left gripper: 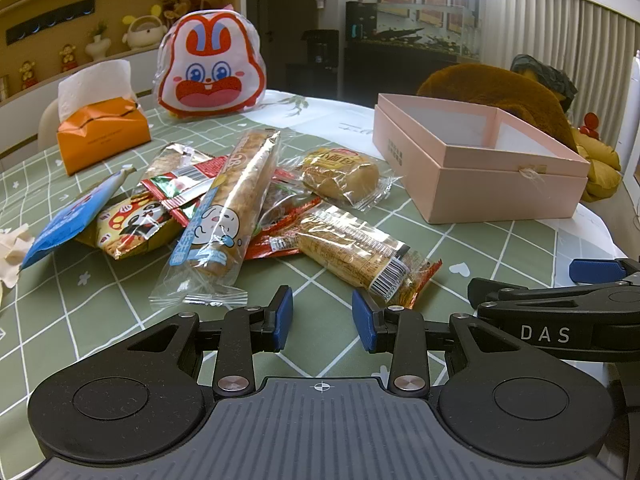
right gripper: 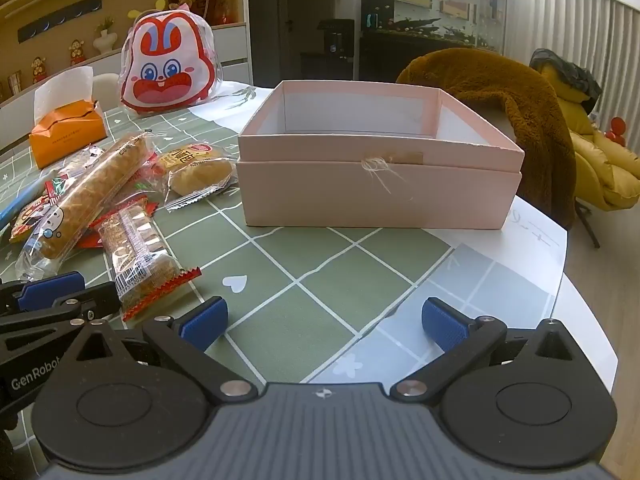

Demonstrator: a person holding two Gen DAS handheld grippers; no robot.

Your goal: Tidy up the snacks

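Observation:
A heap of wrapped snacks lies on the green checked tablecloth: a long bread stick in clear wrap [left gripper: 236, 196] [right gripper: 92, 192], a small round bun [left gripper: 340, 174] [right gripper: 196, 172], a flat barcode-marked bar [left gripper: 360, 252] [right gripper: 140, 256], a panda packet [left gripper: 128, 228] and a blue packet [left gripper: 68, 224]. An open pink box [left gripper: 476, 160] [right gripper: 376, 176] stands to the right, nothing visible inside. My left gripper [left gripper: 322, 316] hovers open just before the barcode bar, nothing between its blue pads. My right gripper [right gripper: 324, 320] is wide open over bare cloth in front of the box.
A rabbit-faced bag [left gripper: 210, 66] [right gripper: 168, 70] and an orange tissue pack [left gripper: 102, 136] [right gripper: 66, 134] stand at the back. A brown fur throw [right gripper: 500, 92] drapes a chair behind the box. The table edge [right gripper: 580, 300] curves at right. Crumpled paper [left gripper: 12, 248] lies far left.

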